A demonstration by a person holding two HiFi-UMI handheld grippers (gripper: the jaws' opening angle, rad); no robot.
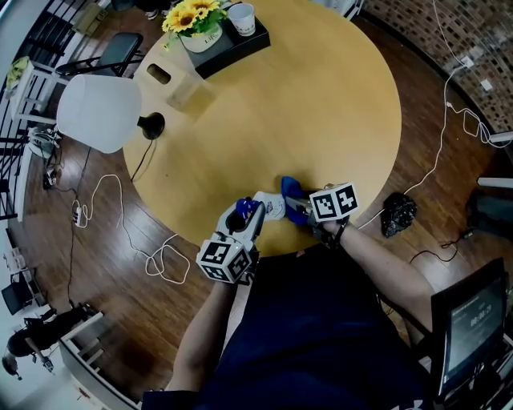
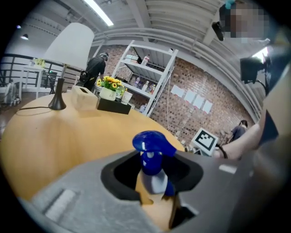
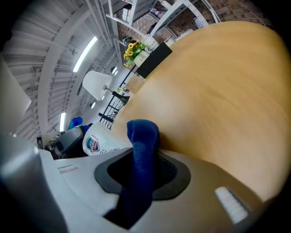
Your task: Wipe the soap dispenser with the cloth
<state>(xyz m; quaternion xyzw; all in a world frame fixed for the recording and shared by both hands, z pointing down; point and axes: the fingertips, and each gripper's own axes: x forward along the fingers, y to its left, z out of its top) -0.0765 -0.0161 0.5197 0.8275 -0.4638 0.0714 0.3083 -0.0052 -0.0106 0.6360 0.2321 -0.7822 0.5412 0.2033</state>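
At the near edge of the round wooden table (image 1: 321,104), my left gripper (image 1: 250,215) is shut on the soap dispenser (image 1: 267,207), a white bottle with a blue pump head (image 2: 151,144). The bottle lies tilted toward the right. In the left gripper view the blue pump and its neck sit right between my jaws. My right gripper (image 1: 303,210) is shut on a dark blue cloth (image 3: 142,157), whose fold sticks up out of the jaws. The cloth (image 1: 292,196) lies just right of the bottle. The bottle's white labelled body (image 3: 97,142) shows at the left of the right gripper view.
A white lamp (image 1: 100,112), a tissue box (image 1: 183,84) and a black tray (image 1: 232,40) with yellow flowers (image 1: 192,16) and a cup stand at the table's far left. Cables (image 1: 160,260) trail over the wooden floor. A monitor (image 1: 469,320) stands at the right.
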